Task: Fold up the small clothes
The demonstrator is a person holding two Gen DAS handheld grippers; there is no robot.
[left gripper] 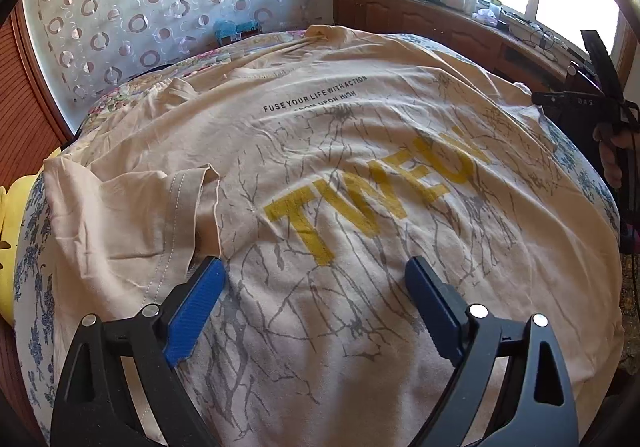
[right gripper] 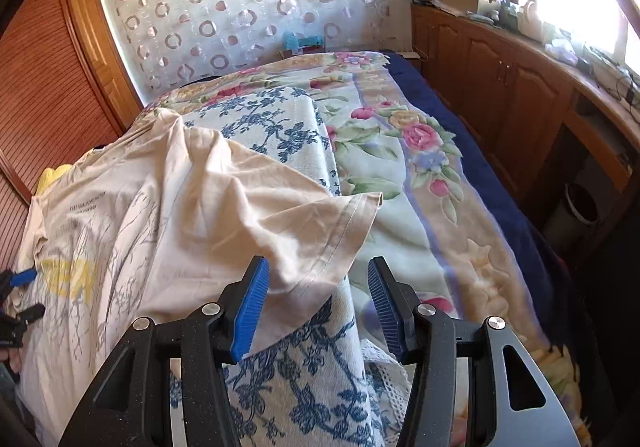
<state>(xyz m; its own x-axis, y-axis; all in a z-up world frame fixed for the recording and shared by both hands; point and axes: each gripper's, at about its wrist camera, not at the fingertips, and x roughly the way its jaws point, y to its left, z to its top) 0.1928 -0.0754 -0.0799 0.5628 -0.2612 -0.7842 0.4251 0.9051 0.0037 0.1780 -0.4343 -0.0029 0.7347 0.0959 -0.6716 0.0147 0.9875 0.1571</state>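
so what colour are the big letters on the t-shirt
Mustard yellow, on the beige t-shirt; the big letters show best in the left wrist view.

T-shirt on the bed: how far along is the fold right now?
Done: the beige T-shirt lies spread print-up on the blue floral cloth, and one sleeve already lies turned in over the body. In hand: nothing; the left gripper and right gripper are both open, the right one at the other sleeve. Left: that sleeve and the body folds.
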